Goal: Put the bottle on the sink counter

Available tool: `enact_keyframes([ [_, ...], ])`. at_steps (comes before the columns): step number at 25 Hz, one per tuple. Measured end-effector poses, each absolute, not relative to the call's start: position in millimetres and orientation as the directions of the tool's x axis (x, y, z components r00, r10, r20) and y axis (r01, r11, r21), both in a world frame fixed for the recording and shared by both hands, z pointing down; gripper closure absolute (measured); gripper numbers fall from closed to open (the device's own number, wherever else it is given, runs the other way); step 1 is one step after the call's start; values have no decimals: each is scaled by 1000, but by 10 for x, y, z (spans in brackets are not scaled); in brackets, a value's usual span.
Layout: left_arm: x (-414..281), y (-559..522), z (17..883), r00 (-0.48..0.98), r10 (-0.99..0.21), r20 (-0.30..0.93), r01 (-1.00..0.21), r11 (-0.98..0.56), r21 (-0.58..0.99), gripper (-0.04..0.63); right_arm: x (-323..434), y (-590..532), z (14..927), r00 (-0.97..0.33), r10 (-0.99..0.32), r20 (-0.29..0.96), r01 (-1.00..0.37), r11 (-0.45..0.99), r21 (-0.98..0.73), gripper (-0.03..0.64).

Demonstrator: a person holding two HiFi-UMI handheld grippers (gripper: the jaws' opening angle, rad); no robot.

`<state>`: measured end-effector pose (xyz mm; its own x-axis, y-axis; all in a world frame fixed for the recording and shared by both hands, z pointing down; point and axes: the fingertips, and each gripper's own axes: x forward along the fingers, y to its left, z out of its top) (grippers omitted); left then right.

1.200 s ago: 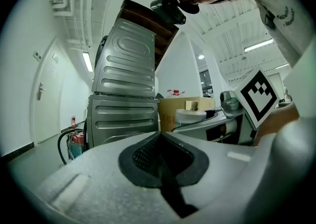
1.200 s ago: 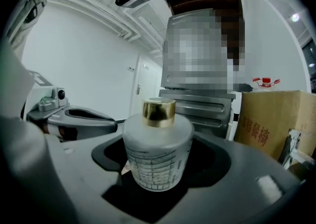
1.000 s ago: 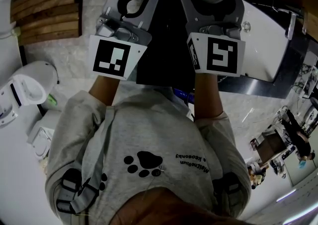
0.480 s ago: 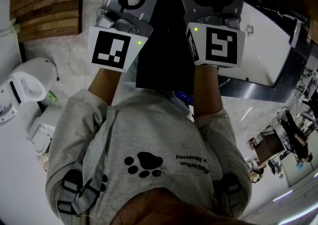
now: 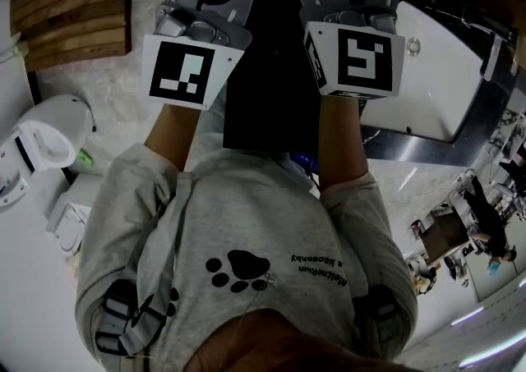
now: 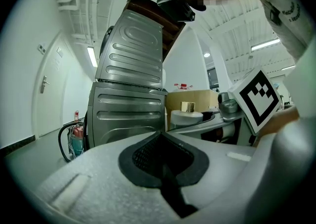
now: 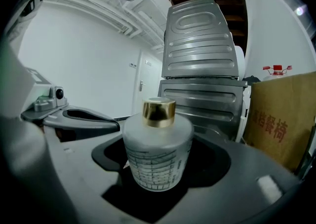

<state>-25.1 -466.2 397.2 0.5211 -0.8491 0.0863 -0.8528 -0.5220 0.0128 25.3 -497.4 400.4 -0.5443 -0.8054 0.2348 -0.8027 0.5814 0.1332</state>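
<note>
The bottle [image 7: 157, 151] looks like frosted, matt glass with a glossy gold metallic cap [image 7: 159, 112]. The ribbed panels [image 7: 202, 45] are dull brushed metal, the box [image 7: 281, 119] plain brown cardboard, the slats [image 5: 70, 17] wood, the sweatshirt [image 5: 246, 231] soft grey cloth.

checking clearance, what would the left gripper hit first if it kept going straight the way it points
Most likely the grey ribbed metal cabinet, which stands straight beyond the shut, empty left gripper. Nothing shows in between, but how far off it stands is unclear.
</note>
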Motion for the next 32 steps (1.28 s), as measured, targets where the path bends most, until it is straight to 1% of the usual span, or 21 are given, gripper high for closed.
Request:
enact_keyframes([
  [14,-267,-4845,4187,530,-842,104,-847,-532,11,594,194,-5229,4285,-535,-800,270,-812,576,98,281],
  [32,-315,-4975,4318,525,-843,119,-851,-525,32,594,91,-5443,4645,-526,-772,357,-803,589,90,281],
])
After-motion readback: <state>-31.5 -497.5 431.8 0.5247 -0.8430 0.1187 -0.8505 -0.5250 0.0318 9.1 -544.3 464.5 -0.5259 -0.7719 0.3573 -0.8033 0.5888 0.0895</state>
